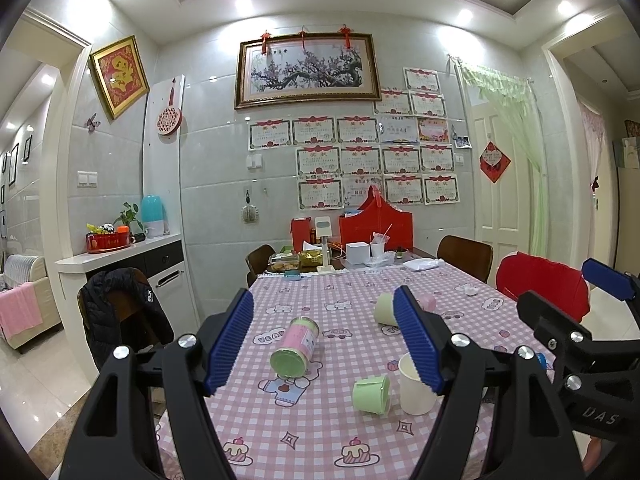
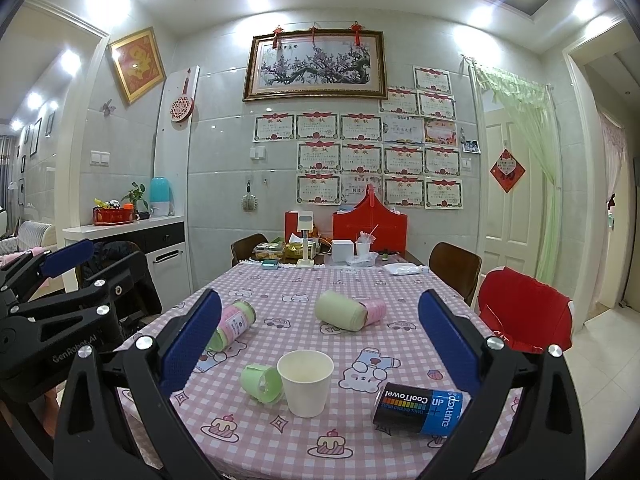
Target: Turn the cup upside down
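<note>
The white paper cup point(image 2: 306, 382) is seen standing upright, mouth up, on the pink checked tablecloth point(image 2: 280, 440), near the front of the table; a small green cup point(image 2: 262, 383) is laid on its side just beside it, to its left in the right wrist view; a dark and blue can point(image 2: 418, 409) marked CoolTower is laid on its side to the cup's right, near the front edge; farther back, a pink and green canister point(image 2: 232, 324) and a pale green canister point(image 2: 342, 312) are both laid on their sides; the right gripper point(image 2: 320, 348) is held above the table with its blue-padded jaws spread wide, nothing between them, the paper cup framed in the gap but untouched; the left gripper point(image 1: 324, 342) is likewise held with jaws wide apart and nothing gripped, the pink and green canister seen between its fingers; a red chair point(image 2: 524, 316) is seen at the table's right side
</note>
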The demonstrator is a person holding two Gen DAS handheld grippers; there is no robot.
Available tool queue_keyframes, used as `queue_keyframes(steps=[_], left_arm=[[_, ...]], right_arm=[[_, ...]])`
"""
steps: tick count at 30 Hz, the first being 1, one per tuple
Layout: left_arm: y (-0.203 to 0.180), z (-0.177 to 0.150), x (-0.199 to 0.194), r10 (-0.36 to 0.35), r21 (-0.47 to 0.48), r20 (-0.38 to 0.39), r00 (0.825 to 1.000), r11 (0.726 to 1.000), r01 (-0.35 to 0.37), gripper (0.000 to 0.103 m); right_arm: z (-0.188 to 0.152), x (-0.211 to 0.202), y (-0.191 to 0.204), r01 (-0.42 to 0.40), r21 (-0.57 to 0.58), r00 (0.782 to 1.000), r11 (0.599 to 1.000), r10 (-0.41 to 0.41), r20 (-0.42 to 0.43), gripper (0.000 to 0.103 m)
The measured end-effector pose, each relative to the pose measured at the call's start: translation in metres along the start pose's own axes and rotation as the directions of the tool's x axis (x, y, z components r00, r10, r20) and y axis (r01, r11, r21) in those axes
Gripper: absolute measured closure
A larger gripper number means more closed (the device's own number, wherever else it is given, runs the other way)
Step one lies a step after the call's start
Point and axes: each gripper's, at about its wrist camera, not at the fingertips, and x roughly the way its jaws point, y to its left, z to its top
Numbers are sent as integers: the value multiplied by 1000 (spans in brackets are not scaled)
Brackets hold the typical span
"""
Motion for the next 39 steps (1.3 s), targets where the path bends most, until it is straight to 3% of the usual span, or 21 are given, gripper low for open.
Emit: queue_keyframes(steps=[39], left_arm=[[-6, -4, 6, -18, 6, -22, 1000, 1000, 18, 31]], right_arm=[[-4, 0, -3, -1, 4, 1000, 1000, 1, -13, 8]])
